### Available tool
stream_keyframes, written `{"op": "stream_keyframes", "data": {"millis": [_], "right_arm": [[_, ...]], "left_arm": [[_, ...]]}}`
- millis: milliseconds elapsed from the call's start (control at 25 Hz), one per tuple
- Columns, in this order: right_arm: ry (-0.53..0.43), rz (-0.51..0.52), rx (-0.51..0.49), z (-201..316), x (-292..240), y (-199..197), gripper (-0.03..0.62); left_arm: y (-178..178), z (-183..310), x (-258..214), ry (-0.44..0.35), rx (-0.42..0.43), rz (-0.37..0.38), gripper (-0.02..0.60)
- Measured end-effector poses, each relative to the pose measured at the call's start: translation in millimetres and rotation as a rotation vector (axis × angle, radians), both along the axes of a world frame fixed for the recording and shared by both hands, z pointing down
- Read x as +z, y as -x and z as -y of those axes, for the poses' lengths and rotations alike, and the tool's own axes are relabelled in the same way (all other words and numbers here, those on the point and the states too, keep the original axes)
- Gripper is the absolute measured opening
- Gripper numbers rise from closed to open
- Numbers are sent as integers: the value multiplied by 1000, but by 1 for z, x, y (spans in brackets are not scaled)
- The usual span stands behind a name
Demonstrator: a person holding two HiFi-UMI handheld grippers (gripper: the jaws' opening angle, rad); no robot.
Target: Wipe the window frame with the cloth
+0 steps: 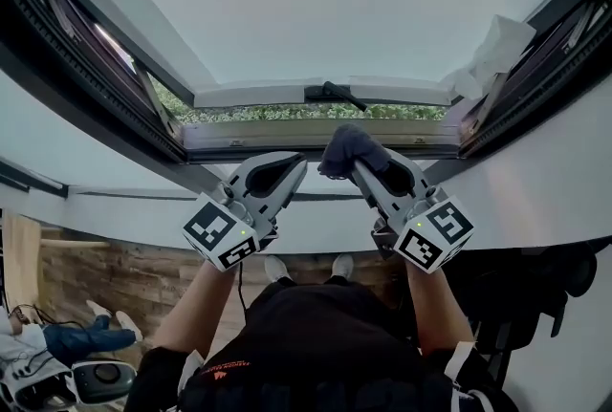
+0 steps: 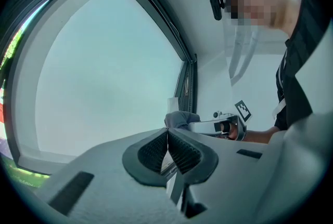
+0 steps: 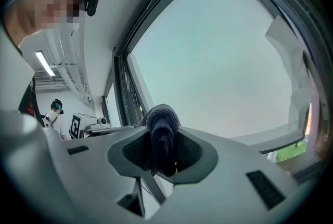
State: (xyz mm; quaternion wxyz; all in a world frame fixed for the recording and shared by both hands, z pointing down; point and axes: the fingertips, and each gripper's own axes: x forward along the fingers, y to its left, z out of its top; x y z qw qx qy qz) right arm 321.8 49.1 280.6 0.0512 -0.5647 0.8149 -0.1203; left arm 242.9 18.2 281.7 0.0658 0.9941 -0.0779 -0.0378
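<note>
A dark grey cloth (image 1: 350,150) is bunched between the jaws of my right gripper (image 1: 356,163), which is shut on it just below the open window sash. In the right gripper view the cloth (image 3: 161,134) fills the gap between the pads. My left gripper (image 1: 293,167) hangs beside it to the left, shut with nothing in it; its pads (image 2: 167,151) meet in the left gripper view. The dark window frame (image 1: 287,148) runs across behind both grippers, and a black handle (image 1: 333,95) sits on the sash's white lower bar.
A white crumpled sheet (image 1: 497,52) is stuck at the frame's upper right corner. Green foliage (image 1: 287,113) shows through the gap under the sash. A second person (image 3: 53,114) stands far off. A wooden floor (image 1: 105,271) lies below, with bags at the left.
</note>
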Motion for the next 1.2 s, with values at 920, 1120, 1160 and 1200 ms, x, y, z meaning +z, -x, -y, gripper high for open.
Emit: {"op": "stream_keyframes", "data": {"millis": [920, 1120, 1160, 1200], "right_arm": [[64, -17, -31, 9, 28, -5, 101], [71, -20, -35, 12, 29, -3, 101], [72, -20, -37, 14, 29, -2, 101], [73, -21, -39, 17, 30, -1, 101]], "left_arm": [[-6, 16, 20, 45, -42, 12, 20], [-6, 18, 19, 48, -42, 6, 19], [-6, 20, 19, 48, -43, 5, 20], [-5, 22, 20, 49, -44, 5, 19]]}}
